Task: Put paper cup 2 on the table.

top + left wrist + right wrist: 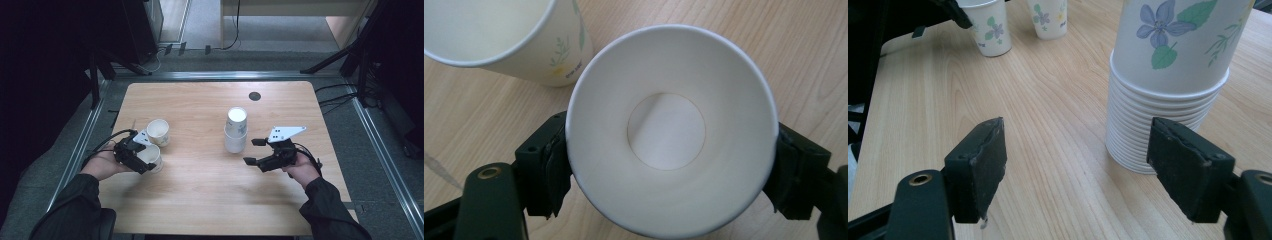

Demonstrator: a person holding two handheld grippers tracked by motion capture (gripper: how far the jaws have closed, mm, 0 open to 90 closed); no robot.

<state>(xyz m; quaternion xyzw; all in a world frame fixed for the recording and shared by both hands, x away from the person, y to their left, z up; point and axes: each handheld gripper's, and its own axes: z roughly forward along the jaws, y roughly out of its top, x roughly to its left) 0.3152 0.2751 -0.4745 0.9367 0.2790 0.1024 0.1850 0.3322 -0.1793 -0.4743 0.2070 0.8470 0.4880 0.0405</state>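
A pale wooden worktop (200, 180) stands on grey carpet, ringed by a metal rail, with dark stands and cables in the shadow beyond it.

At about nine o'clock on the worktop, the left claw (145, 161) sits with its jaws on either side of an upright paper cup (151, 156). In the left gripper view this cup (671, 132) is seen from above, its white inside and round base showing, and the black pads (555, 165) stand close against its wall on both sides; whether they still press on it I cannot tell. Just beside it, toward eleven o'clock, stands a second paper cup (158, 132) with a flower print, close to the first but apart from it.

Right of centre, at roughly two o'clock, rises a stack of flowered paper cups (235, 130), their rims tightly nested at the bottom.

At four o'clock the right claw (254, 151) hovers near the stack with its jaws spread wide and nothing between them. In the right gripper view the stack (1170, 75) stands just past the right-hand jaw, untouched.
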